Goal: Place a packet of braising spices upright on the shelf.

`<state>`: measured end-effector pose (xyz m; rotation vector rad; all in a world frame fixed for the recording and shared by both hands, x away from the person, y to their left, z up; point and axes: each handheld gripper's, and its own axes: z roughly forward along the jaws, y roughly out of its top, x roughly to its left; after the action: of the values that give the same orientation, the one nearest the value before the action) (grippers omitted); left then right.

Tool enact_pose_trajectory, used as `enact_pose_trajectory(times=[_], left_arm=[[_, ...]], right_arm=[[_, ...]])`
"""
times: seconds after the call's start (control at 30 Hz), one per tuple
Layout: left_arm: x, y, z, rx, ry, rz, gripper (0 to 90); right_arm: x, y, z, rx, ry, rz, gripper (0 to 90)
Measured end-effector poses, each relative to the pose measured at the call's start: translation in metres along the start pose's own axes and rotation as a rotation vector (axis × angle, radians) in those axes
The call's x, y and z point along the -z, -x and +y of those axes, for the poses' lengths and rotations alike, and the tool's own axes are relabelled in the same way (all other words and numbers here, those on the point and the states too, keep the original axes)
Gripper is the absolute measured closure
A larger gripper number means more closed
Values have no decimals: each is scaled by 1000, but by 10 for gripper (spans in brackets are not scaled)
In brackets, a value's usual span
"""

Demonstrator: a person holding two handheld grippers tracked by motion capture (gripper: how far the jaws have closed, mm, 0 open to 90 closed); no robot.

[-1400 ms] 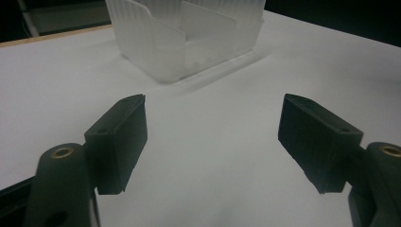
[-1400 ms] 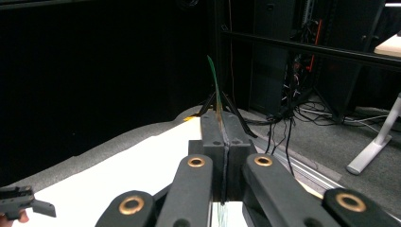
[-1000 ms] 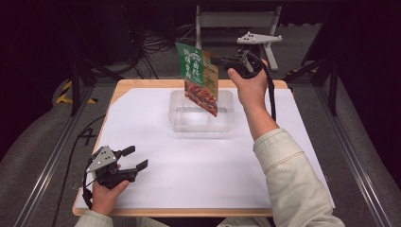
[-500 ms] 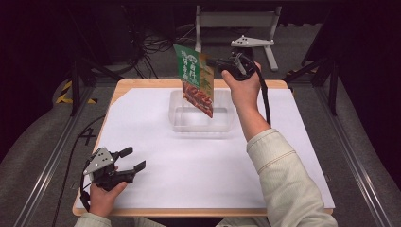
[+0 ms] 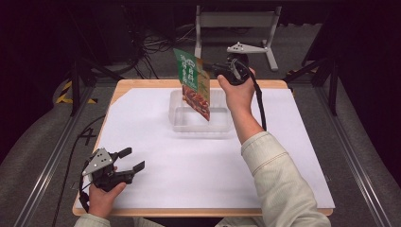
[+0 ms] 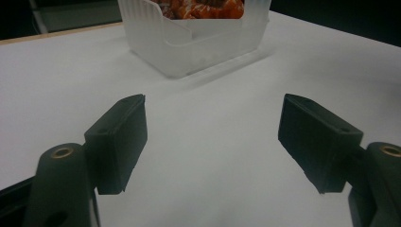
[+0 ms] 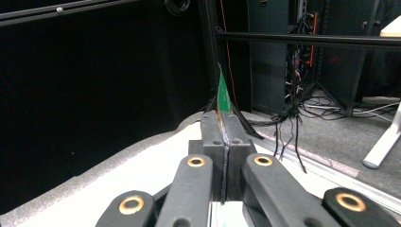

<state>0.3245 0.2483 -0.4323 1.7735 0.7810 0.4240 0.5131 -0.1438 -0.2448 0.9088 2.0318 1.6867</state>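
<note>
Holding a green pouch (image 5: 194, 82) clamped edge-on, right claw (image 5: 212, 67) hangs above the clear tray (image 5: 222, 124) near the table's (image 5: 142, 85) far edge. Left claw (image 5: 132, 160), jaws apart, rests near-left corner.

Hidden, cropped and unreadable parts

In the left gripper view the clear tray (image 6: 198, 42) is cut off by the top edge, so just a strip of the packet's red print shows above its wall. In the right gripper view the packet (image 7: 223, 94) is seen edge-on as a thin green sliver, its face hidden, and its lower part is covered by the right claw (image 7: 222, 127). In the high view the packet's (image 5: 193, 82) lettering is too small to read, its lower corner overlaps the tray's (image 5: 222, 124) back wall, and the person's sleeve (image 5: 279, 184) runs off the bottom edge.
</note>
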Motion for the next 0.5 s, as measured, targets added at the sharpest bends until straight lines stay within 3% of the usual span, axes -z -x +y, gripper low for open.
enact_pose_trajectory(times=[0.5], left_arm=[[-3, 0, 1, 0, -3, -9, 253]], right_arm=[[-6, 6, -32, -23, -11, 23, 900]])
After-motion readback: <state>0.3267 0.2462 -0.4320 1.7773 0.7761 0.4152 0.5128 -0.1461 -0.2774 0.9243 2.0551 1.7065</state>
